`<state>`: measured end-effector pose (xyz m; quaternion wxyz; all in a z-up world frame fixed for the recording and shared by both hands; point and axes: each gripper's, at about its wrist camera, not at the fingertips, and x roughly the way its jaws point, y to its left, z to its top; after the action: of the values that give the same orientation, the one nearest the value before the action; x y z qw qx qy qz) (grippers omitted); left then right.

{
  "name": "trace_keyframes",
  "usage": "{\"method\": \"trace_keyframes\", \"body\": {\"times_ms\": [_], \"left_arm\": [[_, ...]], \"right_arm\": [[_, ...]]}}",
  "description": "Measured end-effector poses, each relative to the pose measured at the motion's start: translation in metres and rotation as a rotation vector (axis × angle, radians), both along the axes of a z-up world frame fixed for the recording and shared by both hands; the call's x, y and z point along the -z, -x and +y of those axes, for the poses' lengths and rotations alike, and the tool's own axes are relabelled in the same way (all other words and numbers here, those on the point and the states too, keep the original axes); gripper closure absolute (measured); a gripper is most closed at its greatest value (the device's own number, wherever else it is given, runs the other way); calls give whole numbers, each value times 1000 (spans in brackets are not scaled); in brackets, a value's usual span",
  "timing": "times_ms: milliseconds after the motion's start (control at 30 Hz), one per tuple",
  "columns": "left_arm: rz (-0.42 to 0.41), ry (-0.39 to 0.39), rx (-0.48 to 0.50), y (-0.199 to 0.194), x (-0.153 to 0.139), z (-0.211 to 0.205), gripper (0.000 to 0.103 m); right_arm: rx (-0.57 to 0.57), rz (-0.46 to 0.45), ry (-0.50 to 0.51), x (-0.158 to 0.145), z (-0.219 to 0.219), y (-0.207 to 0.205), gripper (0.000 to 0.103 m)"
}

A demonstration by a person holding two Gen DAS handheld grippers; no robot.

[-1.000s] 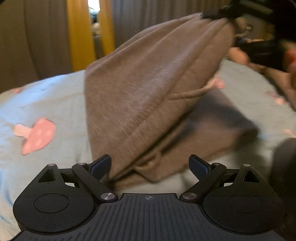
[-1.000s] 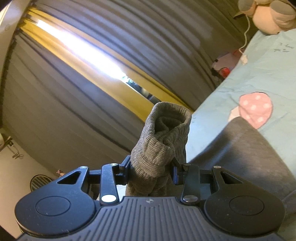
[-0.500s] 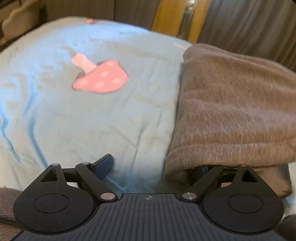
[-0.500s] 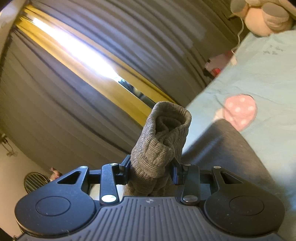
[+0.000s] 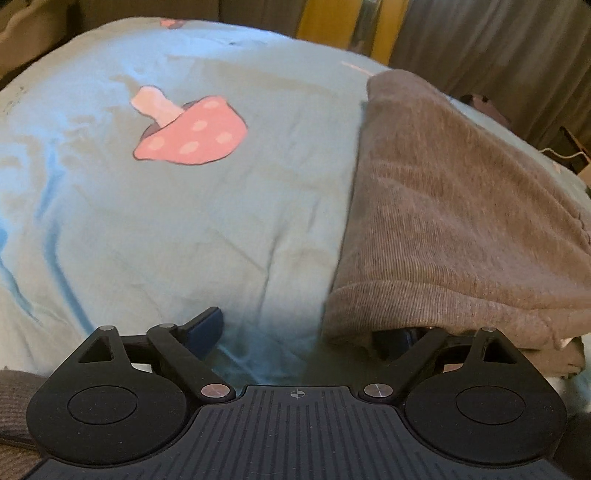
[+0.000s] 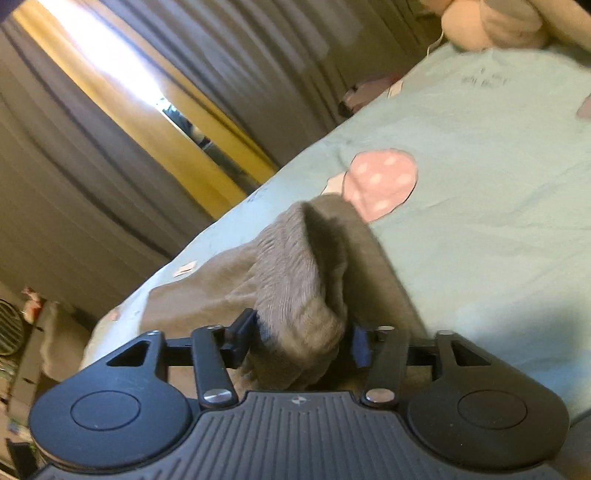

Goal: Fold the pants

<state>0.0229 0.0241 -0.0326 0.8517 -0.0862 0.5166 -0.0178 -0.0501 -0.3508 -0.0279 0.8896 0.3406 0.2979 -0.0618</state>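
The grey-brown knit pants [image 5: 454, 229] lie folded on the light blue bedsheet [image 5: 184, 229] at the right of the left wrist view. My left gripper [image 5: 299, 332] is open low over the sheet; its right finger sits under the pants' near folded edge, its left finger [image 5: 207, 328] over bare sheet. In the right wrist view my right gripper [image 6: 299, 343] is shut on a bunched fold of the pants [image 6: 299, 295], held low just above the rest of the pants on the bed.
The sheet has pink mushroom prints [image 5: 188, 133] [image 6: 380, 181]. Grey and yellow curtains [image 6: 122, 122] hang behind the bed. A plush toy [image 6: 495, 26] sits at the bed's far end. Clutter stands beside the bed [image 6: 22, 332].
My right gripper has come down with the pants fold from high in the air to just above the bed. The left gripper has swung left and stays open at the pants' edge.
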Motion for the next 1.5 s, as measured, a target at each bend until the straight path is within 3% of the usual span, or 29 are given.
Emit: {"method": "trace_keyframes", "body": {"times_ms": [100, 267, 367, 467, 533, 633, 800, 900, 933, 1067, 1233, 1400, 1433, 1500], "left_arm": [[41, 27, -3, 0, -2, 4, 9], [4, 106, -30, 14, -30, 17, 9], [-100, 71, -32, 18, -56, 16, 9], [-217, 72, -11, 11, -81, 13, 6], [-225, 60, 42, -5, -84, 6, 6], [-164, 27, 93, -37, -74, -14, 6], [-191, 19, 192, -68, -53, -53, 6], [-145, -166, 205, -92, -16, -68, 5], [-111, -189, 205, -99, 0, -66, 2], [-67, 55, 144, -105, 17, -25, 0], [-28, 117, 268, -107, 15, -15, 0], [-20, 128, 385, -114, 13, -20, 0], [-22, 143, 409, -116, 11, -23, 0], [13, 256, 487, -121, 12, -27, 0]], "right_arm": [[19, -26, 135, -16, 2, 7, 37], [11, -79, 142, -22, -7, 13, 26], [5, -29, 115, -6, -3, 4, 26], [-43, 112, 138, 18, 8, -13, 24], [-60, 115, 183, 18, 14, -14, 22], [-94, 89, 237, 10, 18, -12, 15], [-85, 120, 216, 23, 13, -11, 6], [-89, 128, 137, 28, 1, -16, 5], [-96, 127, 119, 29, -2, -16, 5], [-160, 133, 50, 32, -14, -24, 4], [-245, 138, -116, 48, -37, -41, 4], [-290, 119, -206, 54, -47, -63, 4], [-303, 117, -225, 53, -47, -68, 4], [-346, 118, -240, 53, -44, -78, 4]]}}
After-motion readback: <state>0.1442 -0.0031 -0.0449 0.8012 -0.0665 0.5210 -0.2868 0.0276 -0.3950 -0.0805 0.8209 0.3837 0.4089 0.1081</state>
